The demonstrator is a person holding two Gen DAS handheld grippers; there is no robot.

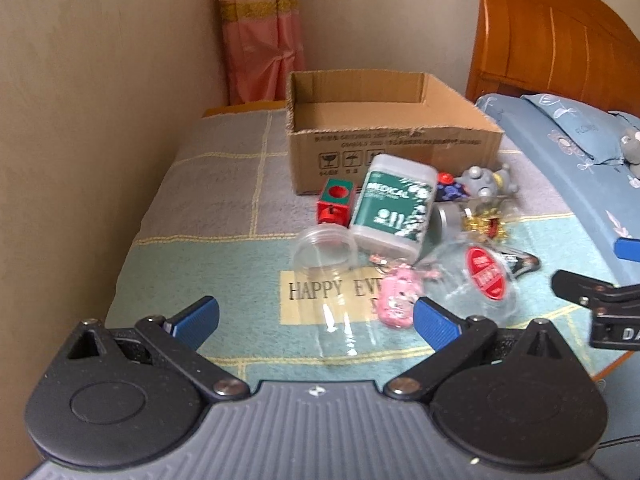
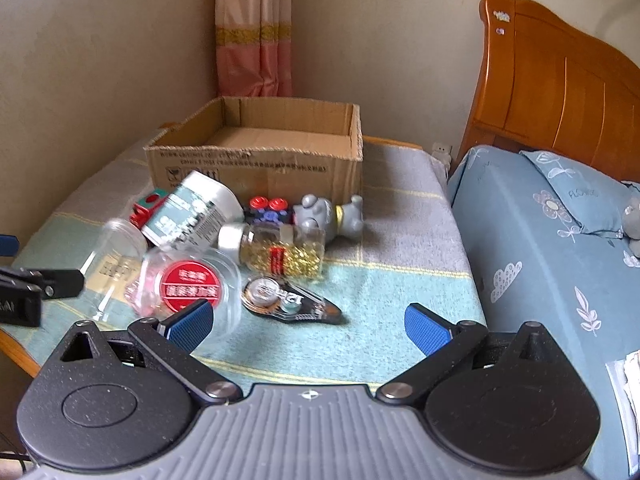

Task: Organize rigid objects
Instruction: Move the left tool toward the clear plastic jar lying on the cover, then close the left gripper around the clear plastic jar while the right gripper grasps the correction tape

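Before the cardboard box point(image 1: 396, 142), a green "MEDICAL" tub point(image 1: 394, 204) lay; both the left gripper point(image 1: 316, 320) and right gripper point(image 2: 308, 320) hung spread, empty.

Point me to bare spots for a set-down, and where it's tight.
Free: inside the cardboard box; grey cloth left of the box; green cloth right of the black tool, toward the bed. Crowded: the pile before the box, around the medical tub.

A home bedroom. On the right stands a bed with a carved wooden headboard point(image 2: 560, 80) and blue flowered bedding point(image 2: 540, 240). A pink curtain point(image 2: 252, 40) hangs in the far corner against plain beige walls, and a checked blanket point(image 2: 380, 280) covers the near surface.
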